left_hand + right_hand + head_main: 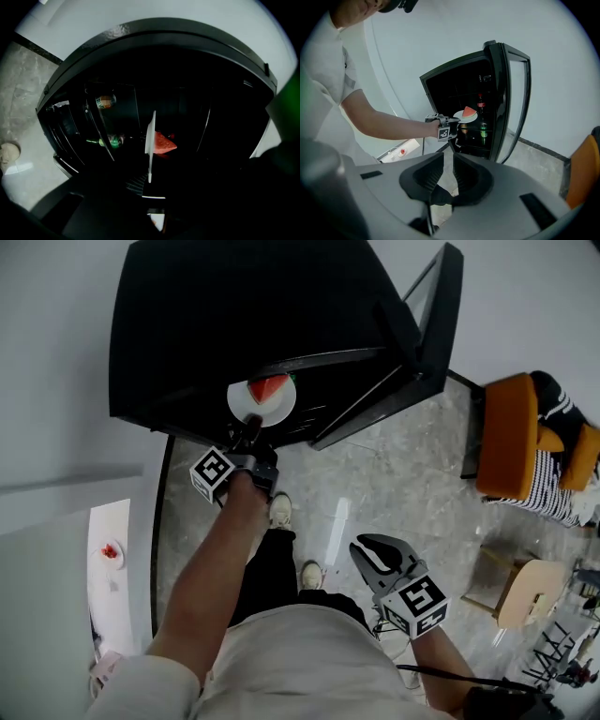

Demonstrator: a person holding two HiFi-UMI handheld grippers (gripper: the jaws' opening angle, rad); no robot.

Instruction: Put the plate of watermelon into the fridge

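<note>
Standing against the pale wall, the black fridge fills the far side of the scene, its glass door swung wide open to the right. Grey marbled floor spreads out in front of it. An orange chair sits well off to the right with a striped cloth draped low on it, and a small wooden stool stands nearer on that side. On the left, a white counter carries a small red item too small to make out. The person's left forearm reaches out towards the open cabinet, and white shoes show on the floor below it. The left gripper is closed tight on the near rim of the white plate, holding it level at the mouth of the fridge in its upper part. Whether the plate rests on a shelf cannot be made out. The right gripper hangs low and near, to the right of the person's legs and well apart from the fridge. Its jaws stand a narrow gap apart with nothing between them, only floor showing through. A red wedge of watermelon lies on the plate, towards its far side. Inside the dark cabinet, a green bottle stands on a lower shelf under the plate and a red-topped bottle stands just right of it.
</note>
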